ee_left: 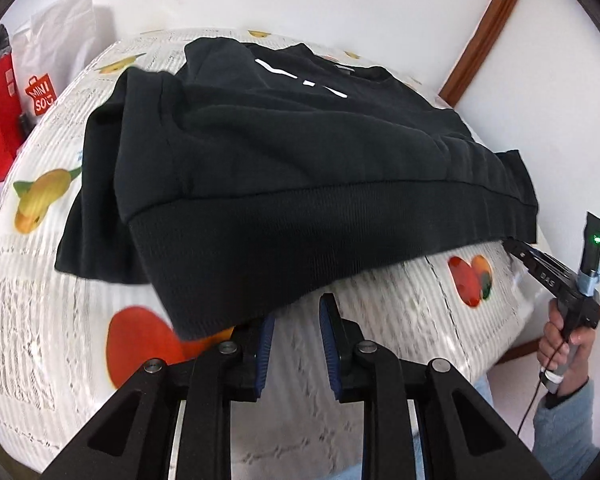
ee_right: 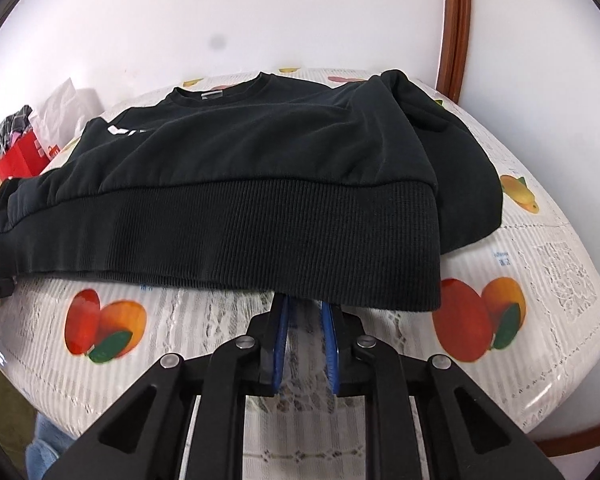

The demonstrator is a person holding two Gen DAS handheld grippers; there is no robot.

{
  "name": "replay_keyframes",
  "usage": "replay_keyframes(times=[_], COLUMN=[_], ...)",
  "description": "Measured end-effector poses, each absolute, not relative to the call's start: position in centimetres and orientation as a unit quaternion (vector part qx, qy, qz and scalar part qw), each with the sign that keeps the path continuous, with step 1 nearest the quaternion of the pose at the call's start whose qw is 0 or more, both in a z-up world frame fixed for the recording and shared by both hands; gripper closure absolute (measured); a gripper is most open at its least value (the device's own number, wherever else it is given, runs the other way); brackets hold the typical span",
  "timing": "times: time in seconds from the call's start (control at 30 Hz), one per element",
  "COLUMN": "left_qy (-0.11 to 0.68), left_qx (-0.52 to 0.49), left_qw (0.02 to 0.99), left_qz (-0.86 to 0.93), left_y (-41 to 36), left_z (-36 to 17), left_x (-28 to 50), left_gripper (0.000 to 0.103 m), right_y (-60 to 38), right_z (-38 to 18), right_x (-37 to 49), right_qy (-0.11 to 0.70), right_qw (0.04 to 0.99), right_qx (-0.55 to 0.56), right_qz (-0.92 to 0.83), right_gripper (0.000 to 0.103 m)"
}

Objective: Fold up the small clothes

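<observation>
Sweatshirt (ee_right: 236, 184) hem over parted jaws (both grippers)

Left wrist view: set low at the near table (ee_left: 400, 340) edge, faced far-right across the black sweatshirt (ee_left: 300, 152).
Right wrist view: set close, faced far.
Shared: sweatshirt hem (ee_right: 236, 232), fruit-print tablecloth (ee_right: 180, 320), apparently the same wall.

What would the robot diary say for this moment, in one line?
task: fold sweatshirt | left gripper: open at hem | right gripper: open at hem | sweatshirt: sleeves folded, on table
</observation>
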State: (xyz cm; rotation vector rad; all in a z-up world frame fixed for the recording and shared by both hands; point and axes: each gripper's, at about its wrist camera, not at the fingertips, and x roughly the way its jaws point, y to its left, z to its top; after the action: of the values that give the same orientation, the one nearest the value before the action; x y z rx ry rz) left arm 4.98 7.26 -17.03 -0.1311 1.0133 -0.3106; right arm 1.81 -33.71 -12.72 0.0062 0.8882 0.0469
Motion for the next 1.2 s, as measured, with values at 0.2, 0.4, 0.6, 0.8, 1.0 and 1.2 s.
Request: replay_keyframes(times=[0.2,0.4,0.6,0.8,1.0,1.2], left_qy=[0.484,0.446,0.428,0.418,0.421,0.417], left_qx=[-0.011,-0.023,-0.037,-0.028,-0.027,-0.028], left_qw=[0.864,0.885,0.894,0.902,0.900,0.902], left_qz=[-0.136,-0.132,-0.126,-0.108,-0.109,-0.107], left_y=[6.1,7.4,7.9,8.1,7.9,8.1], left_z=[-16.3,-12.7,-10.2,-9.1,-8.7,-8.0], left_x=[5.2,5.2,6.4,8.3,11.6,14.0], left_gripper=[0.084,0.085,0.085,0.085,0.085,0.085], right_y=[-33.5,-34.1,-34.1,-33.9,-33.4,-32.1], right_z=[-11.9,-8.1,-7.7,-6.6,-6.0,-6.0], right_x=[2.3,2.1,5.0,7.2,10.8,14.5], right_qy=[0.427,0.373,0.389,0.380,0.386,0.394], right_qw=[0.902,0.923,0.915,0.919,0.915,0.912], right_qx=[0.014,0.047,0.068,0.075,0.085,0.076], right_qz=[0.055,0.081,0.077,0.077,0.081,0.086], right_gripper=[0.094,0.095,0.095,0.095,0.095,0.095])
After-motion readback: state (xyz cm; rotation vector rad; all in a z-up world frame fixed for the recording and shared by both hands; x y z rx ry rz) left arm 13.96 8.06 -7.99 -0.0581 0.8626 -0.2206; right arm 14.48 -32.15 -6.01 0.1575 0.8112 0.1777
